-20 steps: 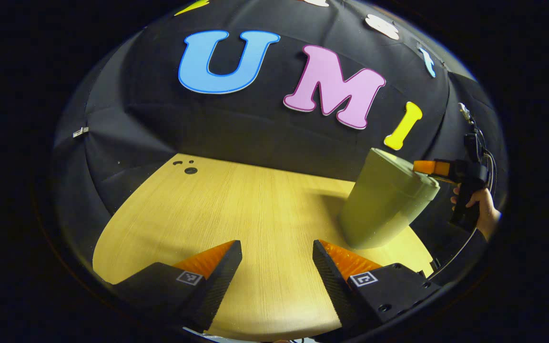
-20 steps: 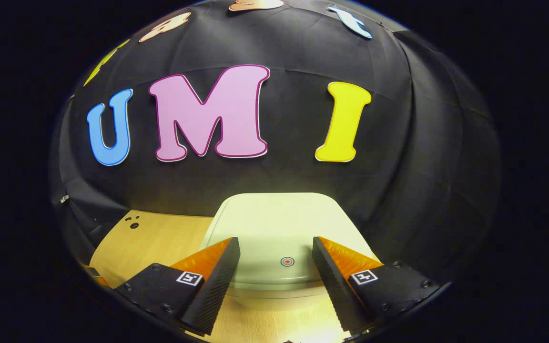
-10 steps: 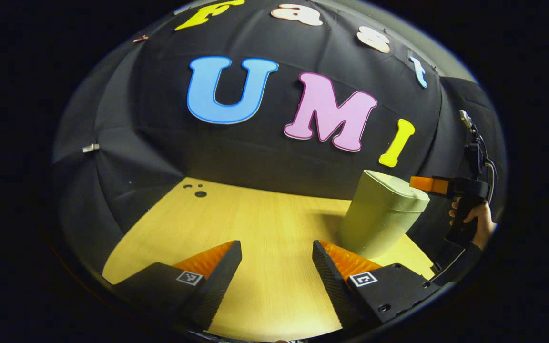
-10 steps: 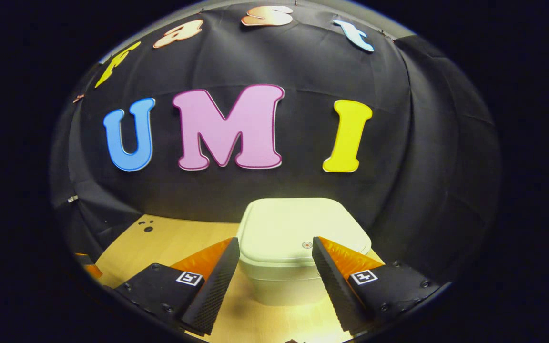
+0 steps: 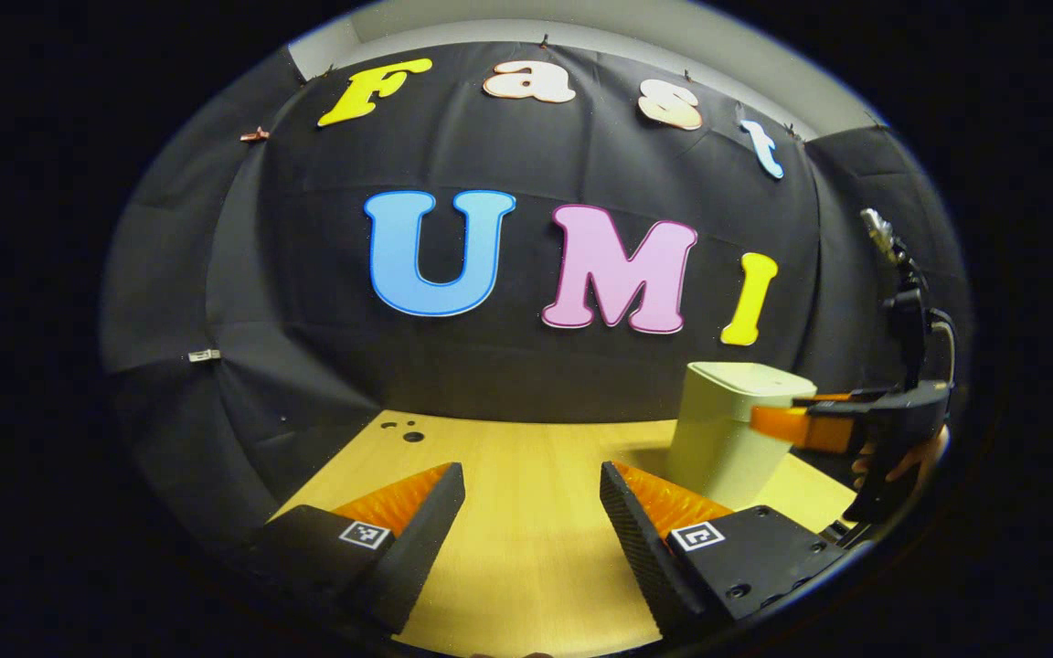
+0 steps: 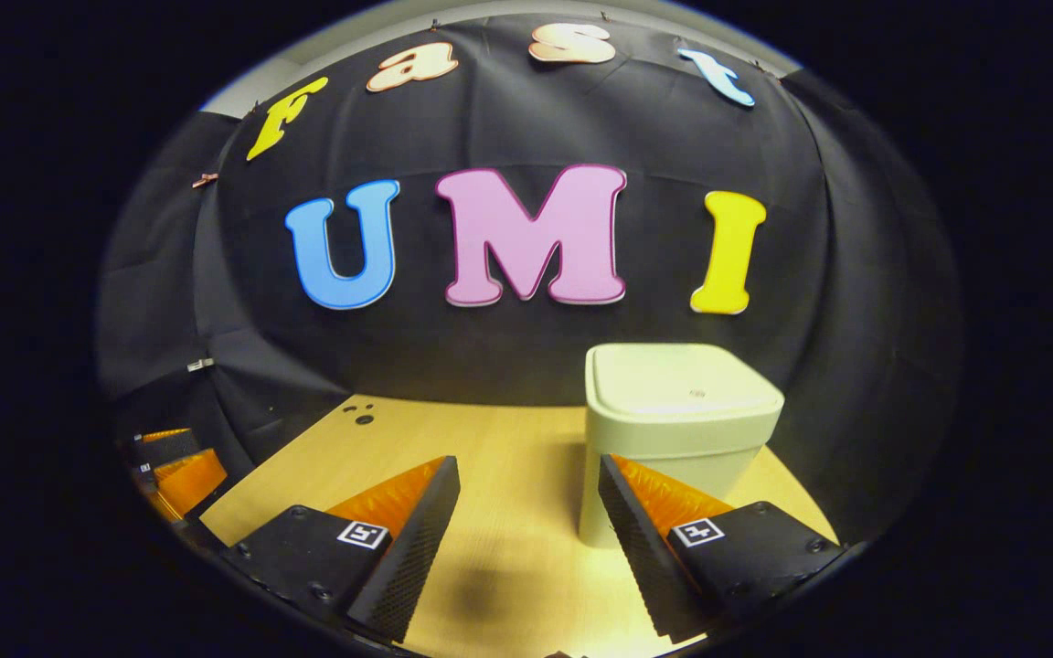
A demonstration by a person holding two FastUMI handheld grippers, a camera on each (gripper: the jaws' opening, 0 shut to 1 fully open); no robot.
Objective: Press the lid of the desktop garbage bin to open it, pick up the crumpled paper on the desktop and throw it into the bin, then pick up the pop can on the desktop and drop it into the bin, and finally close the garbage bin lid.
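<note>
**Both tongs drawn back from the bin**

A second ago the right tongs (image 6: pixel 528 539) hung just over the lid (image 6: pixel 673 379), which filled the low middle of the right gripper view; now they sit farther back and lower, and the whole bin (image 6: pixel 673 439) stands ahead of them, slightly to the right. The left tongs (image 5: pixel 531 544) have levelled too, so more wall shows above the table (image 5: pixel 508 457).

Both pairs are spread, with nothing between their fingers and bare tabletop under the gap. In the right gripper view the right finger overlaps the bin's lower front; whether it touches I cannot tell.

The bin stands upright on the table's far right, near the wall, its lid down flat. In the left gripper view a hand (image 5: pixel 897 461) holds the right tongs just beside the bin.
</note>
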